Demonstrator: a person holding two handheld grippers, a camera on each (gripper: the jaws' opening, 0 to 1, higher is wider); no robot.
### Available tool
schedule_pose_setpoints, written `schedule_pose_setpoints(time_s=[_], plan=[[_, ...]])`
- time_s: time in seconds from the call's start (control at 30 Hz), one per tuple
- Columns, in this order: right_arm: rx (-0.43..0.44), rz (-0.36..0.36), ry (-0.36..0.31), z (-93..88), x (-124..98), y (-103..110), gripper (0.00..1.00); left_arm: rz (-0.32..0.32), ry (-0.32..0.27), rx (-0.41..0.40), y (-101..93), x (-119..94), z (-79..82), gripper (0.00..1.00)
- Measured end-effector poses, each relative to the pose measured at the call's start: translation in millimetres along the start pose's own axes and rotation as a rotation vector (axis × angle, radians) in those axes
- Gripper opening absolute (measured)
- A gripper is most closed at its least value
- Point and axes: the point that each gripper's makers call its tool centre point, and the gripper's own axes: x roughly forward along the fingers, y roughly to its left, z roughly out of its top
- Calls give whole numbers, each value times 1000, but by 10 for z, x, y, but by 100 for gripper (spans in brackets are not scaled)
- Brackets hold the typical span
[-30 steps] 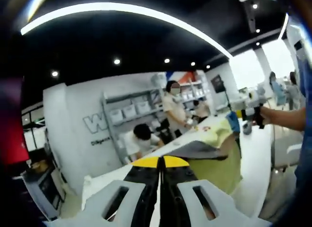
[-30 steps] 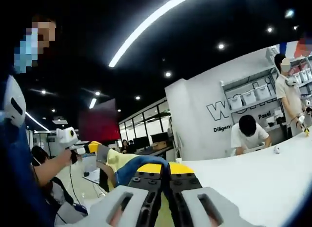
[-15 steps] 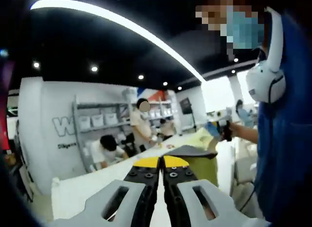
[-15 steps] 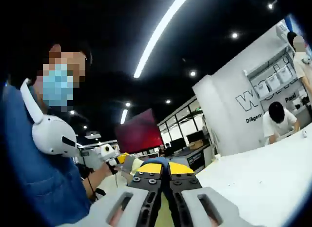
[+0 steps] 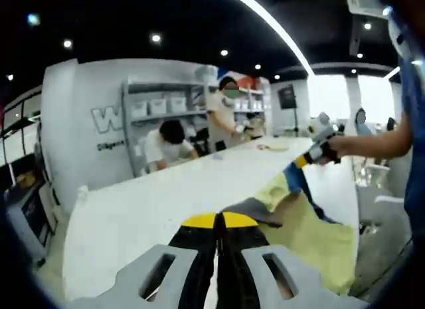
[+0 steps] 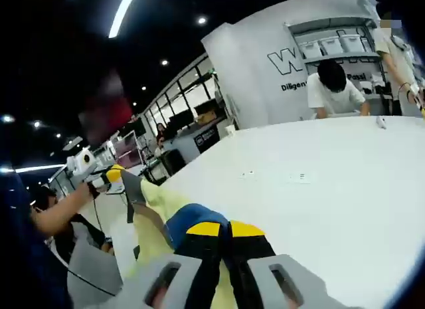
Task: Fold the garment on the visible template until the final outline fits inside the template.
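Both tongs are raised above a long white desk (image 5: 166, 196), each clenched on an edge of the garment. In the left gripper view, the left tongs (image 5: 219, 220) pinch a grey part of the yellow garment (image 5: 319, 232), which hangs stretched in the air toward the right tongs (image 5: 305, 160), held out by the person's hand (image 5: 339, 144) on a bare forearm. In the right gripper view, the right tongs (image 6: 219, 228) grip a blue part of the cloth, and the left tongs (image 6: 114, 173) show far off, holding its other corner. The fabric between them sags, its lower edge cut off from sight. No template can be made out. Behind the desk, two people (image 5: 166, 146) stand by white shelves (image 5: 159, 106).
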Motion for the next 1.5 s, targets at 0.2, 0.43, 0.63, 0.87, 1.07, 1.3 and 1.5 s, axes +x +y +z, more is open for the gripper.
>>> schedule_pose_setpoints(time_s=[0.2, 0.43, 0.63, 0.87, 1.07, 1.3, 1.5], plan=[[161, -33, -60, 4, 420, -398, 0, 62, 54, -1, 272, 418, -461, 2], [198, -72, -30, -67, 769, -843, 0, 96, 83, -87, 663, 795, -810, 2], [235, -197, -97, -5, 1053, -1218, 19, 159, 159, -164, 876, 1186, -990, 4], [229, -236, -182, 57, 890, -1303, 22, 295, 75, -182, 1146, 1023, -830, 24], [116, -152, -28, -255, 868, -1127, 0, 240, 103, -184, 970, 849, -948, 12], [6, -30, 126, -805, 1211, -722, 0, 32, 239, -149, 298, 1034, -1403, 4], [1, -46, 154, -929, 1384, -650, 0, -28, 341, -104, 48, 1346, -1740, 5]])
